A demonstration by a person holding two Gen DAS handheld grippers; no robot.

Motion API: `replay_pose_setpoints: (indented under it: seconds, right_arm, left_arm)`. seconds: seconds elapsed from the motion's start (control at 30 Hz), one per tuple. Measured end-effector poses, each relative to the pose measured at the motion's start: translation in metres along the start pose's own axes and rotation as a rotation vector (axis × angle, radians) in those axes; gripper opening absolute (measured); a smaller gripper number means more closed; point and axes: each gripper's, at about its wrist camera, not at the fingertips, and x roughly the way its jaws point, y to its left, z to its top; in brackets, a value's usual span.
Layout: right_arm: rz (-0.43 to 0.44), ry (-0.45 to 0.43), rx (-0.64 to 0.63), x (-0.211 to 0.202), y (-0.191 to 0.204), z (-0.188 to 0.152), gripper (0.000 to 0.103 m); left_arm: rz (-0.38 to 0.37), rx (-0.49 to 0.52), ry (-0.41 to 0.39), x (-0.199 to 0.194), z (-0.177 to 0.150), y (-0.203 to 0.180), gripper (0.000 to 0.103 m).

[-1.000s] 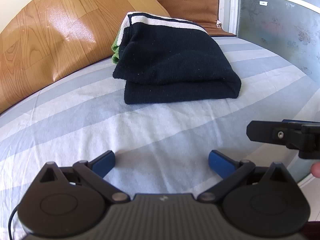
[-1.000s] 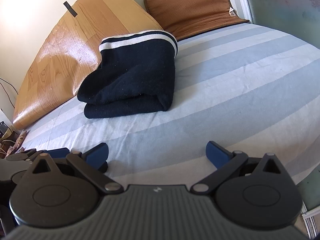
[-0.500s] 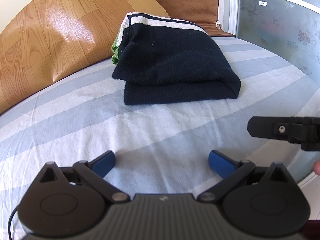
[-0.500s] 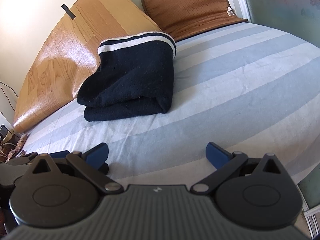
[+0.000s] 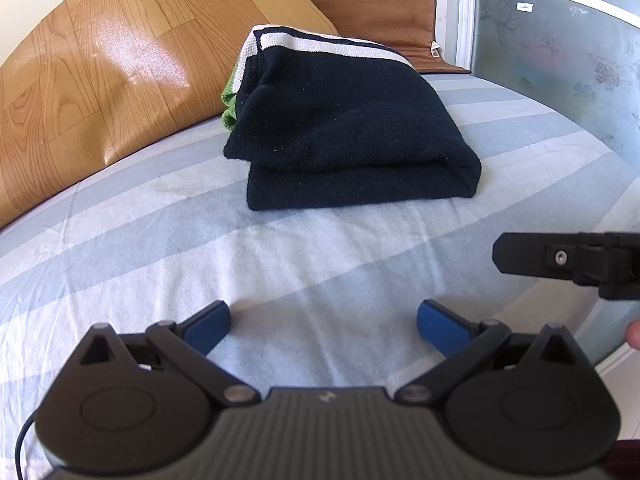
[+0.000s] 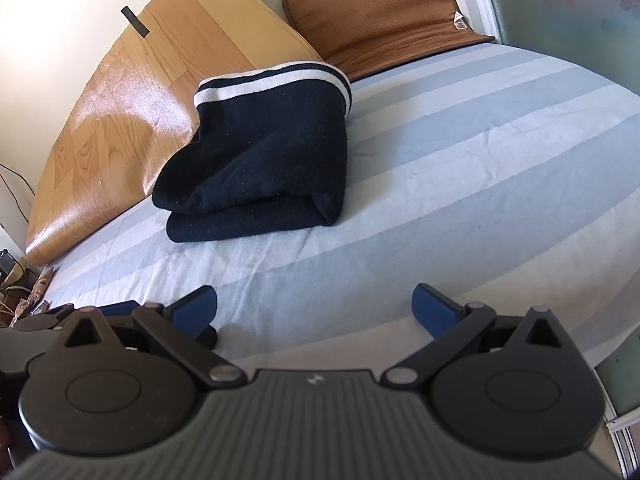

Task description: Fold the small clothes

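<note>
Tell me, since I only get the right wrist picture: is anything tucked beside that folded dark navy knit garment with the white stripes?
Observer: Yes. The left wrist view shows a bright green cloth peeking out at the left side of the folded dark navy knit garment, near its striped end.
Operator: I barely see the other tongs. Are they holding something?
Observer: No. The left tongs are spread open and empty over the blue-and-white striped bedsheet, short of the garment.
Operator: Is a person visible anywhere?
Observer: Only a fingertip, at the right edge of the left wrist view.
</note>
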Motion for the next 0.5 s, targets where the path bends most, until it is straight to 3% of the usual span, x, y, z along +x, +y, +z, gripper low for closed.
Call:
replay_pose_setpoints:
  seconds: [0.5]
  right_arm:
    - [0.006,-0.002,0.004,0.0004,0.0013,-0.0012,0.103]
  left_arm:
    - [0.001,-0.001,-0.001,-0.0005,0.0001,-0.0003,0.103]
